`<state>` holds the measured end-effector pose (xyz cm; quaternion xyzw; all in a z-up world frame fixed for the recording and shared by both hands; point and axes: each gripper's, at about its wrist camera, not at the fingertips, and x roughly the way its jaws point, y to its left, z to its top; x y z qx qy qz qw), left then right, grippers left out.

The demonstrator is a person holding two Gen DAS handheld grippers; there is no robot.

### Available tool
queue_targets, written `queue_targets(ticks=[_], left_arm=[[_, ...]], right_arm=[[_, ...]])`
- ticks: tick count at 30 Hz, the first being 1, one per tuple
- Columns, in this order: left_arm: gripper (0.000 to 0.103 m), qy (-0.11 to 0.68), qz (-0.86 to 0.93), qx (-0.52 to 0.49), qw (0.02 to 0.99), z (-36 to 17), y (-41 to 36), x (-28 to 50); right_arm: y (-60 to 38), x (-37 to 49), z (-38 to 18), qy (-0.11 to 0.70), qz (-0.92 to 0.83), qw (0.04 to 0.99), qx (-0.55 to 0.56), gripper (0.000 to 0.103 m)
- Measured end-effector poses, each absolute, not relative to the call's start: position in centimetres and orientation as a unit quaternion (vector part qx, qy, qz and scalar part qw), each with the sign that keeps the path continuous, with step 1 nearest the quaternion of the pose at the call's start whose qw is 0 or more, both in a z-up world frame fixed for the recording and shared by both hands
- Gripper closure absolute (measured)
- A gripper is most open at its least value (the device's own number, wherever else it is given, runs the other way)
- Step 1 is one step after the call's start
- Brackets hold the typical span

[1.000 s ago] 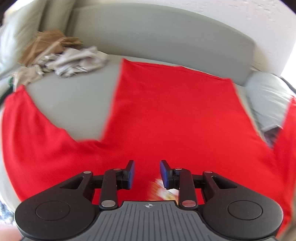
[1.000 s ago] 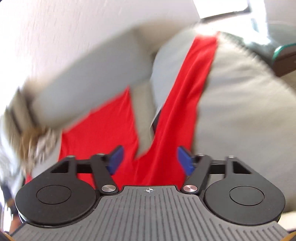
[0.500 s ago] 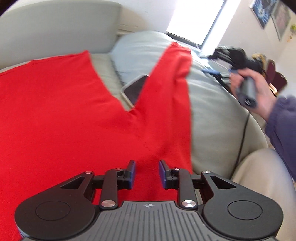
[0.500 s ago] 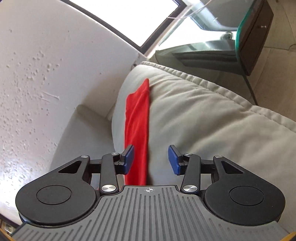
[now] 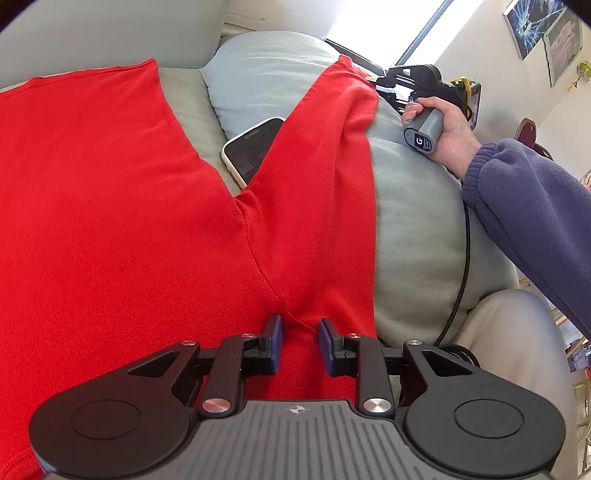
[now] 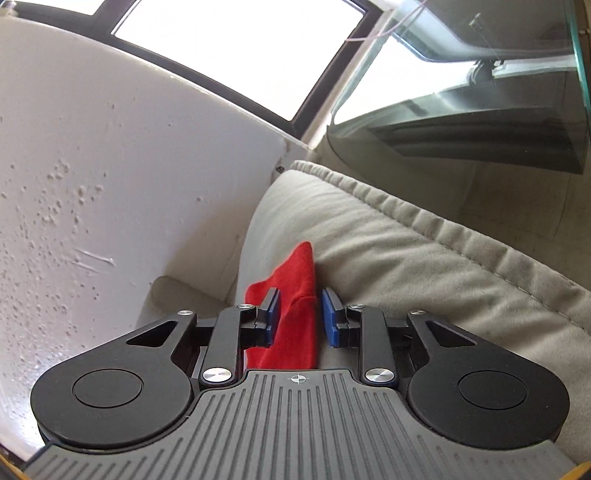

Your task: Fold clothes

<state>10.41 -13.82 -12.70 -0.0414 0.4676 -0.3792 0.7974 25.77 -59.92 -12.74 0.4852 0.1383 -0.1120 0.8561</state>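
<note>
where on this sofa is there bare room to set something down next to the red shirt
Bare grey seat cushion lies between the spread red cotton shirt and the pale blue pillow, but the cream-cased smartphone fills its near end. The rounded grey-green armrest cushion right of the sleeve is bare. The sleeve tip is crowded by the right claw.

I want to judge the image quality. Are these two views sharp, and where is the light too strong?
Left wrist view: sharp; the red cotton shirt is evenly lit, the window strip is blown out, and the corners are dark and bent by the fisheye. Right wrist view: also sharp; the window panes are pure white, and the glass tabletop shows reflections.
</note>
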Motion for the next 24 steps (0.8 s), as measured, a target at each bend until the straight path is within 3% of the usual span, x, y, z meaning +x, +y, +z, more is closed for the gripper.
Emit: queue_targets(ticks=[4, 9, 15, 22, 24], left_arm=[[0.077, 0.464, -0.373, -0.023, 0.803, -12.2, -14.2, 10.0], [0.079, 0.444, -0.340, -0.017, 0.829, -10.2, -13.5, 9.2], [0.075, 0.366, -0.250, -0.102, 0.891, -5.0, -3.3, 6.3], [0.073, 0.287, -0.042, -0.233, 0.928, -3.1, 12.3, 2.0], [0.073, 0.277, -0.019, -0.262, 0.924, -3.8, 14.7, 1.0]], right_arm=[[-57.8, 24.9, -9.9, 0.132, -0.141, 0.892, 0.408, 0.095], [-50.7, 21.4, -1.7, 0.100, -0.147, 0.950, 0.256, 0.095], [-35.7, 13.2, 5.7, 0.072, -0.055, 0.992, 0.085, 0.096], [-17.4, 4.2, 3.3, 0.102, 0.050, 0.993, 0.029, 0.095], [-14.0, 3.6, 0.8, 0.160, 0.092, 0.983, 0.023, 0.095]])
